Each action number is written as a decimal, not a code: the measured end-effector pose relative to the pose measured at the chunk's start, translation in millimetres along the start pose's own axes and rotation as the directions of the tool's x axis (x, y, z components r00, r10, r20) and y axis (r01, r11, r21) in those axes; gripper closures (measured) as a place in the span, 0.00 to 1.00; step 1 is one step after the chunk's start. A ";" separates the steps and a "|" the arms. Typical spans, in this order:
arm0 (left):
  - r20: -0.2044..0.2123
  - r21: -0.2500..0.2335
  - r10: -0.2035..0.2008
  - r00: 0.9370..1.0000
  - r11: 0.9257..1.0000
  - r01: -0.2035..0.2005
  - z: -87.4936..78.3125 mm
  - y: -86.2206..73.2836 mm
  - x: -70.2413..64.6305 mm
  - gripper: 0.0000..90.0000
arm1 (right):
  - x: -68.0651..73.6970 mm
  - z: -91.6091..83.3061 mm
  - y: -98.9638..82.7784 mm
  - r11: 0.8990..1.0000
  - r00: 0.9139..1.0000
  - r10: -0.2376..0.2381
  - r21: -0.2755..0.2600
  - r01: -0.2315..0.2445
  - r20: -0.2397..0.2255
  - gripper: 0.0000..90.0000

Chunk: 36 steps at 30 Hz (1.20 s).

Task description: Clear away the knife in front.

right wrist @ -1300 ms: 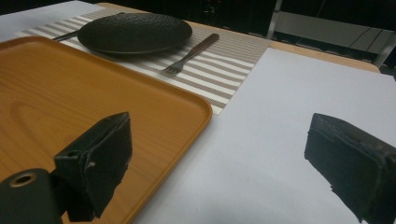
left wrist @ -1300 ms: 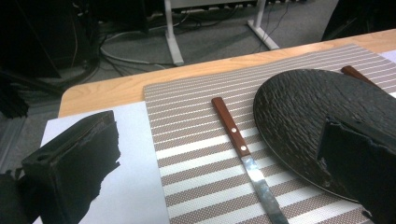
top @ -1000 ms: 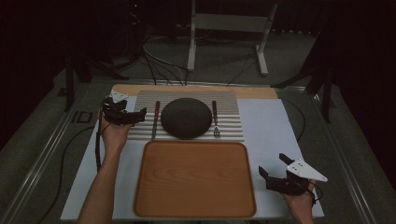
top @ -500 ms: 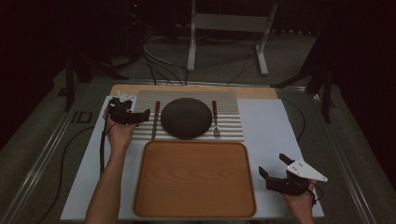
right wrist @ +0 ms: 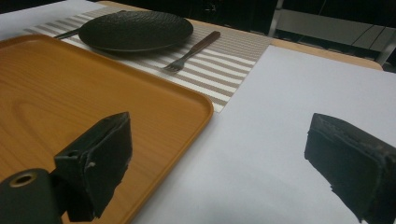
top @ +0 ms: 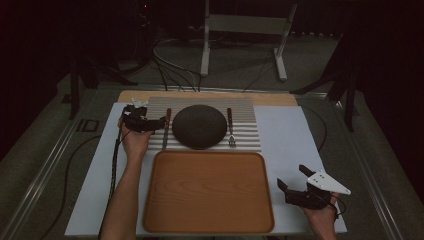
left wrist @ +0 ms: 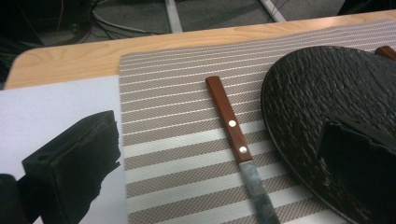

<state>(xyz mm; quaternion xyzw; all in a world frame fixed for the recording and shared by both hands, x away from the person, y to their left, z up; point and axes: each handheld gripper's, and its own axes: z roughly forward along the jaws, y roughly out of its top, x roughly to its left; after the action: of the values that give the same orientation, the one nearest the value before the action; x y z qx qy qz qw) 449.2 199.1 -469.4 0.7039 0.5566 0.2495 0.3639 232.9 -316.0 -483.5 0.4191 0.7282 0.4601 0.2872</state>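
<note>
- No brand, label or writing can be read on anything here.
- The knife (left wrist: 236,149) has a reddish-brown wooden handle with two pale rivets and a dull, worn steel blade.
- It lies flat on the striped placemat (top: 245,135), just left of the dark textured plate (top: 199,126).
- The left gripper (top: 161,122) hangs over the knife's handle, jaws spread, gripping nothing.
- The right gripper (top: 292,178) rests apart on the white sheet (top: 285,130), beside the wooden tray (top: 210,192), jaws spread and empty.
- A fork (top: 231,127) lies right of the plate.
</note>
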 end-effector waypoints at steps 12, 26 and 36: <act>0.000 0.041 -0.012 1.000 0.999 0.012 18.8 -5.1 -11.0 0.03 | 0.3 0.4 -0.1 1.000 1.000 -0.002 0.003 0.002 -0.005 0.08; -0.030 0.139 -0.032 0.999 0.990 0.036 37.7 -14.4 -16.5 0.20 | 0.4 0.3 -0.2 1.000 1.000 -0.005 0.004 0.005 -0.007 0.08; 0.002 0.191 -0.038 0.999 0.981 0.036 50.6 -16.4 -20.5 0.60 | 0.2 0.0 -0.4 1.000 1.000 -0.003 0.005 0.003 -0.007 0.08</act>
<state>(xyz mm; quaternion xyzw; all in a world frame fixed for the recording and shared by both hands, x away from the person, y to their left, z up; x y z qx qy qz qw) 472.3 169.4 -512.2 0.7258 0.5898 0.1861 0.3010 232.7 -316.0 -483.9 0.4170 0.7311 0.4593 0.2842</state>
